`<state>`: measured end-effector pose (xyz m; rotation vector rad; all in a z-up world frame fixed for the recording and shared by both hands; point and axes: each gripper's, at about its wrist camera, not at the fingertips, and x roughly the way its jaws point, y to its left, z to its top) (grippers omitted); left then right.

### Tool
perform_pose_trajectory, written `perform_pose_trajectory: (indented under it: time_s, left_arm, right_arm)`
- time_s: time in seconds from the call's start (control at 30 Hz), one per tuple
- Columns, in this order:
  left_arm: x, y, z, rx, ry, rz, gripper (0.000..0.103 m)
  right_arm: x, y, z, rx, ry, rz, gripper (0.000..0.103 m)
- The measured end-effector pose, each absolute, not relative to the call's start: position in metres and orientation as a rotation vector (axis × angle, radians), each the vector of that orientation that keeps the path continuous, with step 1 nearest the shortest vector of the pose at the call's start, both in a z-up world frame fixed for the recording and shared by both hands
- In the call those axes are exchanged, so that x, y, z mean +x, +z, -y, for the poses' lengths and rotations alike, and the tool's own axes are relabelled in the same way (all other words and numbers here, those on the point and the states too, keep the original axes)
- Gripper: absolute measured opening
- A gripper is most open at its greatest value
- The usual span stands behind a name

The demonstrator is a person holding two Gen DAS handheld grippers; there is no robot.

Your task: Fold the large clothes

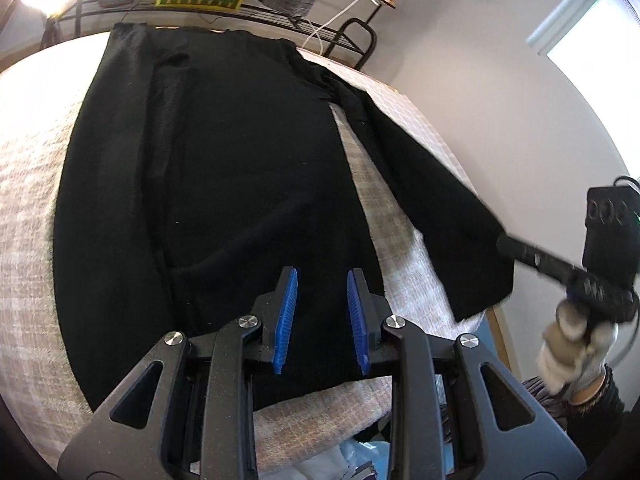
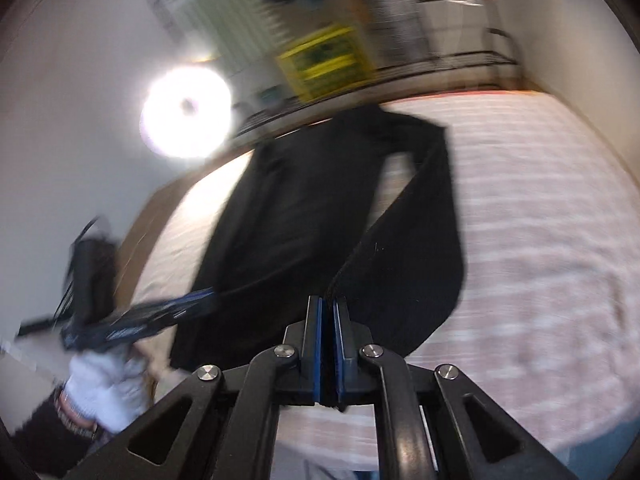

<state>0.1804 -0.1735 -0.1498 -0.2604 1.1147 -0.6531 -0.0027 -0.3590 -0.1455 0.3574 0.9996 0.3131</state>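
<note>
The black sweater point(image 1: 240, 184) lies flat on the checked bedcover point(image 1: 28, 216). The right gripper point(image 2: 329, 312) pinches its sleeve point(image 2: 416, 240), a sleeve fold seemingly in hand; the left gripper point(image 1: 322, 280), jaws partly spread and empty, hovers above the hem. Next, probably, the sleeve must cross the body.

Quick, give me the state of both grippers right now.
Left gripper: open, blue pads apart above the black garment, holding nothing.
Right gripper: shut on the garment's sleeve, pinching its edge.

- The checked bed cover point(image 1: 24, 216) lies bare on both sides of the black garment point(image 1: 224, 184), giving open room.
- A wire shelf point(image 1: 248, 12) lines the far edge.
- A wall point(image 1: 500, 92) closes one side.
</note>
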Motion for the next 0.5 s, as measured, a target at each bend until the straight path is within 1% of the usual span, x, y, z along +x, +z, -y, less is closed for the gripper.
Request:
perform_pose_trajectory:
  time_s: [0.13,0.27,0.33,0.4,0.43,0.47,0.5]
  left_arm:
    - [0.181,-0.154,0.166,-0.299,-0.644,-1.132,0.024]
    - [0.18,-0.158,0.163,-0.317,-0.647,-1.146,0.024]
    - [0.18,-0.16,0.162,-0.334,-0.659,-1.16,0.024]
    - [0.18,-0.164,0.161,-0.359,-0.672,-1.178,0.024]
    - [0.182,-0.165,0.162,-0.367,-0.681,-1.186,0.024]
    - [0.182,-0.167,0.163,-0.371,-0.693,-1.193,0.024]
    - [0.181,-0.168,0.165,-0.365,-0.701,-1.198,0.024]
  right_arm:
    - [0.004,-0.157,0.309,0.261,0.423,-1.052,0.003]
    - [0.016,-0.184,0.278,0.217,0.488,-1.144,0.003]
    - [0.018,-0.194,0.267,0.189,0.522,-1.169,0.005]
    - [0.02,-0.199,0.257,0.179,0.579,-1.2,0.01]
    - [0.019,-0.2,0.255,0.18,0.603,-1.213,0.019]
    - [0.019,-0.199,0.257,0.178,0.624,-1.217,0.04]
    - [0.018,-0.194,0.257,0.169,0.636,-1.206,0.043]
